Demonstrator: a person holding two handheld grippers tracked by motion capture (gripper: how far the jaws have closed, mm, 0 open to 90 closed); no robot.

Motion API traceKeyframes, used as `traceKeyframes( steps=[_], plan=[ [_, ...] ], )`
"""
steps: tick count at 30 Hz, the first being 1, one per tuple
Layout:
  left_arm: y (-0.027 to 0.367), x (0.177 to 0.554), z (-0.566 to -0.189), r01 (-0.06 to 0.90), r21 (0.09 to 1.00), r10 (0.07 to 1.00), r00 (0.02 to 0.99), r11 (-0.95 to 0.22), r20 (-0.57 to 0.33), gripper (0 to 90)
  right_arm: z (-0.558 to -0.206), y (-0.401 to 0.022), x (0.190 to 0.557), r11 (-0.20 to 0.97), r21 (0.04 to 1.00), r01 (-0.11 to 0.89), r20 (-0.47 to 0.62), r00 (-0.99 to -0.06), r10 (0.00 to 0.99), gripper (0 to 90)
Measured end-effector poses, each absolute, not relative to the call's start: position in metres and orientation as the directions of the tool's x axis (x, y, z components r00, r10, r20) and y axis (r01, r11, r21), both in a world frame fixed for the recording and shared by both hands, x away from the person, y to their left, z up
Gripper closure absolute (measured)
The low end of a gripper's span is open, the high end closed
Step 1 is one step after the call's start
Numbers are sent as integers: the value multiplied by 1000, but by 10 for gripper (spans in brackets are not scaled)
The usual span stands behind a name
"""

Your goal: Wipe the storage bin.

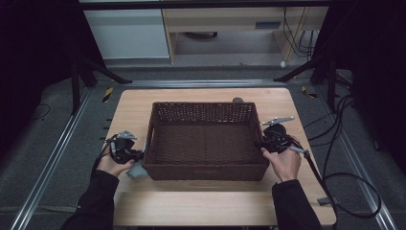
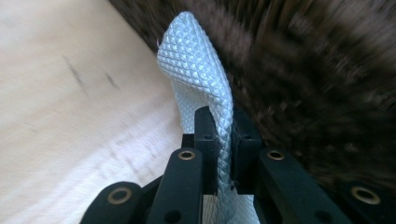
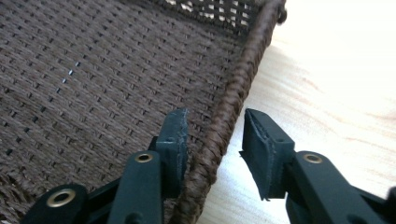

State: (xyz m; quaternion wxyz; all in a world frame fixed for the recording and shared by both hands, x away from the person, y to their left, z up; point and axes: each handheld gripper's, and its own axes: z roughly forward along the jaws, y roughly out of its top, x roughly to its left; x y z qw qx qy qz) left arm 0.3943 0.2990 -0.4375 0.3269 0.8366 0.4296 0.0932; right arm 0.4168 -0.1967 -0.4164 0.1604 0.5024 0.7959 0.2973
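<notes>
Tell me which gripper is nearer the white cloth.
Left. The left gripper is shut on the white cloth beside the basket; the right gripper straddles the basket's far side rim, jaws open.

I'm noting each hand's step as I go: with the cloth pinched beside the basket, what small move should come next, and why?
Probably lift the left gripper and carry the white cloth over the basket's near-left wall. It is shut on the cloth, which stands beside that wall on the table. The right gripper straddles the right rim with a gap at the outer jaw, so it isn't gripping.

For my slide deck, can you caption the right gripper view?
Right claw open astride the brown wicker basket's rim, one jaw inside, one over the wooden table.
</notes>
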Motion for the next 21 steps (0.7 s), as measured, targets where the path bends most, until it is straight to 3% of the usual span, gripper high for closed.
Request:
traceKeyframes(
  steps=[8,21],
  plan=[
    [296,388,-404,599,663,765,641,-450,-61,830,-420,-196,417,295,635,714,55,-423,905,714],
    [290,384,-445,649,595,750,652,-475,-113,830,-419,-194,420,255,635,729,57,-373,926,705]
  ],
)
